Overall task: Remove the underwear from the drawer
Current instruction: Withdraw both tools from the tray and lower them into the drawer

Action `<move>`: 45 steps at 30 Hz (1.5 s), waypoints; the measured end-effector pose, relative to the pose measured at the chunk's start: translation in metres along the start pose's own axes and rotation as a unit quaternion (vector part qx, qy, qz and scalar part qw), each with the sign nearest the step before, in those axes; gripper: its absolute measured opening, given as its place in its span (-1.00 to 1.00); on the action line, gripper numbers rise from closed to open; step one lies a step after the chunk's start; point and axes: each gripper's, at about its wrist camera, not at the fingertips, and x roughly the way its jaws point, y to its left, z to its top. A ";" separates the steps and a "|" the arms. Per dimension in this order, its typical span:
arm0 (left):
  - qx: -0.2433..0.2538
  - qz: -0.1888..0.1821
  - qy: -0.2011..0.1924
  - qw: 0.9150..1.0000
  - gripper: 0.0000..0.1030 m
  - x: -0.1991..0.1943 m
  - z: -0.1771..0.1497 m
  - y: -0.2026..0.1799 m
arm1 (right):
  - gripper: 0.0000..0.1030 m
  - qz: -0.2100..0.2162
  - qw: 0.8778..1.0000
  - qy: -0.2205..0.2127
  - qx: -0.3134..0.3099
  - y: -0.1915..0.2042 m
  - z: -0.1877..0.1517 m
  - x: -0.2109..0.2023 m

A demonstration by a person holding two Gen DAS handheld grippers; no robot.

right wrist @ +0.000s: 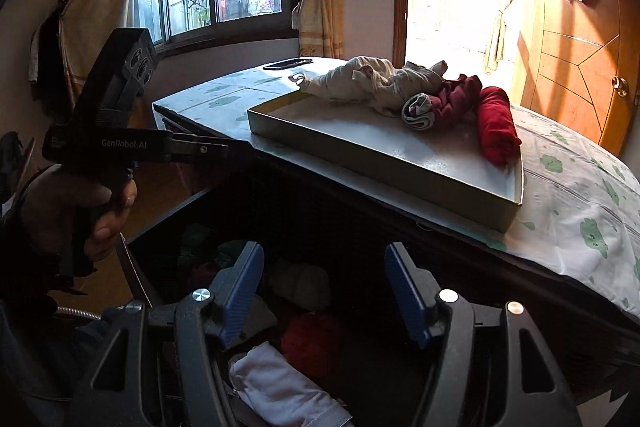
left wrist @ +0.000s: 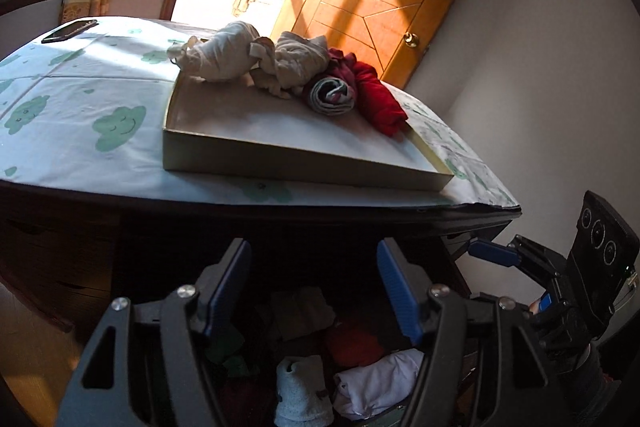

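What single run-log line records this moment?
left gripper: open, empty | right gripper: open, empty | both above open drawer | tray: several garments

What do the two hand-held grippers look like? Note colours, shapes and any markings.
Each hand-held gripper, left and right, has a black angular frame, silver round bolts and two fingers with ribbed blue pads. The left body reads "GenRobot.AI" in white and carries a black camera block with round lenses.
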 end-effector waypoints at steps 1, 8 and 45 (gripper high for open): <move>0.005 0.002 0.006 1.000 0.29 0.001 -0.005 -0.001 | 0.27 -0.001 1.000 0.002 0.004 -0.001 -0.004 -0.001; 0.009 0.007 0.045 0.999 0.29 0.010 -0.030 0.004 | 0.28 -0.006 0.999 0.039 0.014 -0.005 -0.029 -0.001; 0.044 0.018 0.150 0.988 0.33 0.044 -0.070 0.002 | 0.28 0.083 0.951 0.296 -0.010 -0.025 -0.071 0.089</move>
